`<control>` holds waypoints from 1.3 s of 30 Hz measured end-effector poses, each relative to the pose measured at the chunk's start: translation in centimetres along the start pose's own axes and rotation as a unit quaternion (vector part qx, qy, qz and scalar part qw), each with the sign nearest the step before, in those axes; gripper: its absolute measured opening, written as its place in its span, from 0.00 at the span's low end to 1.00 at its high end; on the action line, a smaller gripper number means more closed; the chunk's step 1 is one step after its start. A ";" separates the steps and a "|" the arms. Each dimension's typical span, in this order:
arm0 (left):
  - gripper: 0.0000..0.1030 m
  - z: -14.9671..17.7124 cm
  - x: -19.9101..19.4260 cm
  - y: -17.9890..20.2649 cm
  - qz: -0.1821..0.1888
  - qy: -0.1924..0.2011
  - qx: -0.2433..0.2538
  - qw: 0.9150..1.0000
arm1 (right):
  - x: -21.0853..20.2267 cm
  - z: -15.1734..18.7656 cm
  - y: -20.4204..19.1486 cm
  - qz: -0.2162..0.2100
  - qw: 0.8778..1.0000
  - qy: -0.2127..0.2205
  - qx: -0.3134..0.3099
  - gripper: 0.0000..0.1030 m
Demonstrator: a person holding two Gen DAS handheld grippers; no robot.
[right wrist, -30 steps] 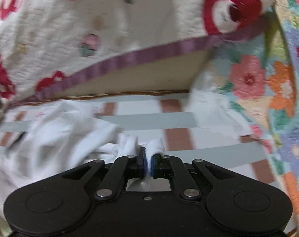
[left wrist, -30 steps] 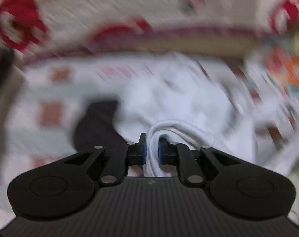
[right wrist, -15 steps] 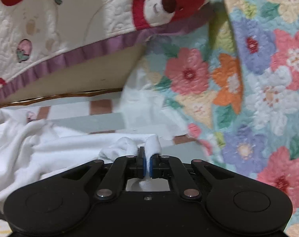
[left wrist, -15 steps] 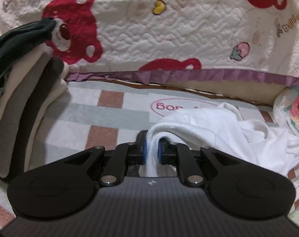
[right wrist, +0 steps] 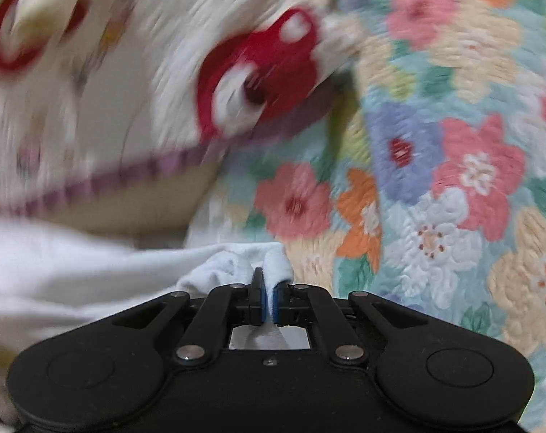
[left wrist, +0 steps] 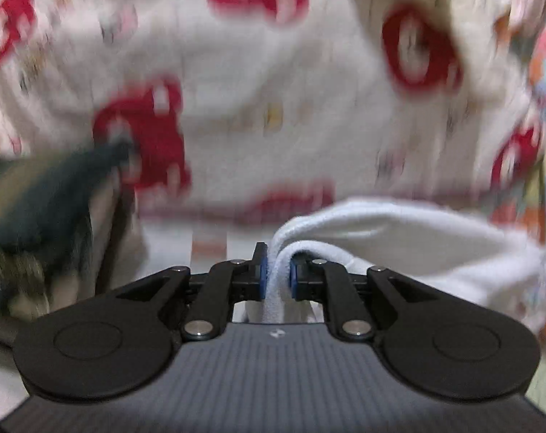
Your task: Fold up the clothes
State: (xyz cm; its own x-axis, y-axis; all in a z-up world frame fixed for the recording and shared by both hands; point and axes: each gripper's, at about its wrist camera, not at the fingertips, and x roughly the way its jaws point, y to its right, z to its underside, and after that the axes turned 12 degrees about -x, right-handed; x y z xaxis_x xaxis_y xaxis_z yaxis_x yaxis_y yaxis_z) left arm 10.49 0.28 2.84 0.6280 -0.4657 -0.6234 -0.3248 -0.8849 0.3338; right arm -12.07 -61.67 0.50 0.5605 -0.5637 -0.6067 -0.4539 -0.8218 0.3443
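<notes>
A white garment [left wrist: 399,238] hangs stretched between both grippers. My left gripper [left wrist: 276,274] is shut on a thick rolled edge of it, and the cloth runs off to the right. In the right wrist view the same white garment [right wrist: 67,274] spreads to the left, and my right gripper [right wrist: 268,301] is shut on a bunched corner of it. Both views are blurred by motion.
A cream quilt with red bears [left wrist: 258,83] and a purple trim [right wrist: 103,180] fills the background. A floral quilt [right wrist: 453,166] rises on the right. A stack of dark green and beige folded clothes [left wrist: 45,216] sits at the left.
Both grippers have risen, lifting the white garment off the checked bed sheet; the sheet has nearly dropped out of view and the quilts now fill both views.
</notes>
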 end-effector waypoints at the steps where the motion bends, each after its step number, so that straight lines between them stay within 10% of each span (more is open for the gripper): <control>1: 0.15 1.0 1.5 -0.3 -0.015 -0.040 0.005 0.999 | 1.3 0.5 -0.8 -0.010 0.999 -0.030 -0.018 0.04; 4: 0.20 3.9 5.9 -1.4 -0.059 -0.156 0.017 0.986 | 6.1 3.3 -3.9 -0.027 0.991 -0.122 -0.056 0.04; 7: 0.40 5.7 6.7 -2.8 -0.045 -0.172 -0.052 0.983 | 7.4 6.6 -7.2 -0.004 0.991 -0.131 -0.038 0.10; 9: 0.40 6.2 6.7 -3.3 -0.021 -0.178 -0.089 0.980 | 6.6 7.8 -10.3 -0.039 0.992 -0.117 -0.031 0.15; 12: 0.45 6.3 8.3 -0.5 0.000 -0.190 -0.075 0.979 | 4.5 7.8 -13.3 -0.046 0.996 -0.065 -0.044 0.47; 21: 0.53 6.8 13.1 8.0 0.062 -0.223 -0.032 0.972 | 2.6 4.3 -15.8 -0.148 0.989 -0.014 0.000 0.50; 26: 0.56 9.7 17.8 10.1 0.009 -0.249 -0.005 0.969 | 2.8 5.5 -16.7 -0.147 0.989 -0.014 0.000 0.55; 29: 0.53 10.8 19.1 9.9 0.008 -0.253 0.010 0.967 | 3.0 6.9 -15.6 -0.123 0.992 -0.029 -0.008 0.55; 33: 0.07 10.8 18.7 8.7 0.031 -0.223 0.004 0.974 | 2.8 8.3 -13.7 -0.097 0.993 -0.042 -0.043 0.55; 39: 0.04 9.2 15.4 8.5 0.084 -0.117 -0.004 0.990 | 1.9 12.1 -10.0 -0.065 0.995 -0.071 0.006 0.62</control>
State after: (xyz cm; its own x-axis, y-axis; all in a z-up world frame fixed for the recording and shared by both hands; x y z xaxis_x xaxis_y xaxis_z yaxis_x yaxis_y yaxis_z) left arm 10.93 -14.52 -10.41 0.3846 -0.5954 -0.7054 -0.4047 -0.7956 0.4509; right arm -14.84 -53.52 -12.76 0.5122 -0.4345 -0.7408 -0.3921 -0.8858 0.2484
